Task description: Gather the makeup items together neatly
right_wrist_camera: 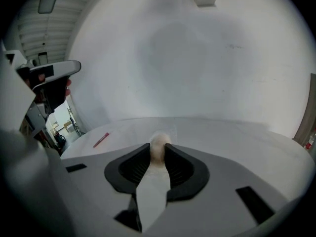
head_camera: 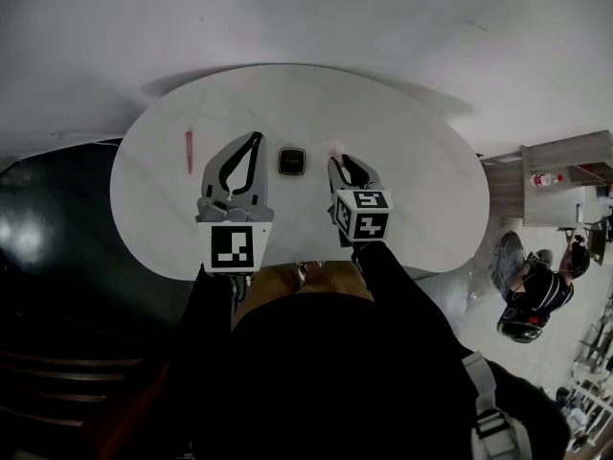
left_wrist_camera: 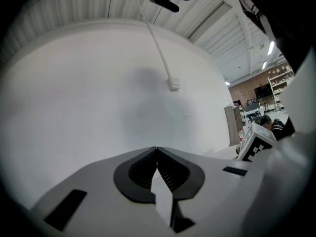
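Note:
A pale pink makeup sponge (right_wrist_camera: 159, 143) sits between the pads of my right gripper (right_wrist_camera: 159, 151), which is shut on it. In the head view the sponge (head_camera: 335, 148) shows just past the right gripper (head_camera: 337, 164), low over the white oval table (head_camera: 421, 190). A black square compact (head_camera: 292, 161) lies at the table's middle, between the two grippers. A red pencil (head_camera: 189, 151) lies at the far left, also seen in the right gripper view (right_wrist_camera: 101, 139). My left gripper (head_camera: 255, 139) is shut and empty, left of the compact; its own view (left_wrist_camera: 157, 150) faces a bare wall.
The table's near edge (head_camera: 287, 266) runs right in front of the person's body. A seated person (head_camera: 527, 295) and a cabinet (head_camera: 565, 185) are on the floor to the right. Dark flooring (head_camera: 48, 228) lies to the left.

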Demonstrator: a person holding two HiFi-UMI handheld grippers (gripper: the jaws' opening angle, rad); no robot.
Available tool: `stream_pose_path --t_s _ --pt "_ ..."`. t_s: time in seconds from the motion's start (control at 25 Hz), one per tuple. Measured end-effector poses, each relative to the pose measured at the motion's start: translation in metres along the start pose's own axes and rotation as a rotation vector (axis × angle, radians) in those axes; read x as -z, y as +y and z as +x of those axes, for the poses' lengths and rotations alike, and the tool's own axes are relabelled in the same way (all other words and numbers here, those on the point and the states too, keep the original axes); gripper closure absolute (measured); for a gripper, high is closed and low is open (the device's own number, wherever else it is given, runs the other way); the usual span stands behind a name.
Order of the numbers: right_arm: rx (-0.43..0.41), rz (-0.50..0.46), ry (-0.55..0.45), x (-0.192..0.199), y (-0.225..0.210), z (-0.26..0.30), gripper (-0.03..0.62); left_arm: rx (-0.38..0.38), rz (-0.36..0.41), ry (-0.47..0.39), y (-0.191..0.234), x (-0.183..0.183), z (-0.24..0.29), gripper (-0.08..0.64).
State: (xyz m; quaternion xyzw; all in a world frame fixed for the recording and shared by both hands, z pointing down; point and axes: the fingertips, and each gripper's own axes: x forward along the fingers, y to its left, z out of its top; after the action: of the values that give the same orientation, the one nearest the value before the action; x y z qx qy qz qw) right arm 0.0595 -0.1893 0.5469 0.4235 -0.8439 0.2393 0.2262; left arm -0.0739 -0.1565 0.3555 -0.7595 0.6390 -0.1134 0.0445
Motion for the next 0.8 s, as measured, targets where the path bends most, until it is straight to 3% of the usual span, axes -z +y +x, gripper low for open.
stream_pose_path --t_s 0.6,0.8 --pt "0.021 0.113 0.176 0.079 -0.018 0.053 0.448 -0.049 0.013 0.073 0.006 0.034 -0.002 0.543" --pt "0.027 0.101 0.171 0.081 -0.017 0.055 0.423 -0.049 -0.008 0.079 0.009 0.037 -0.003 0.543"
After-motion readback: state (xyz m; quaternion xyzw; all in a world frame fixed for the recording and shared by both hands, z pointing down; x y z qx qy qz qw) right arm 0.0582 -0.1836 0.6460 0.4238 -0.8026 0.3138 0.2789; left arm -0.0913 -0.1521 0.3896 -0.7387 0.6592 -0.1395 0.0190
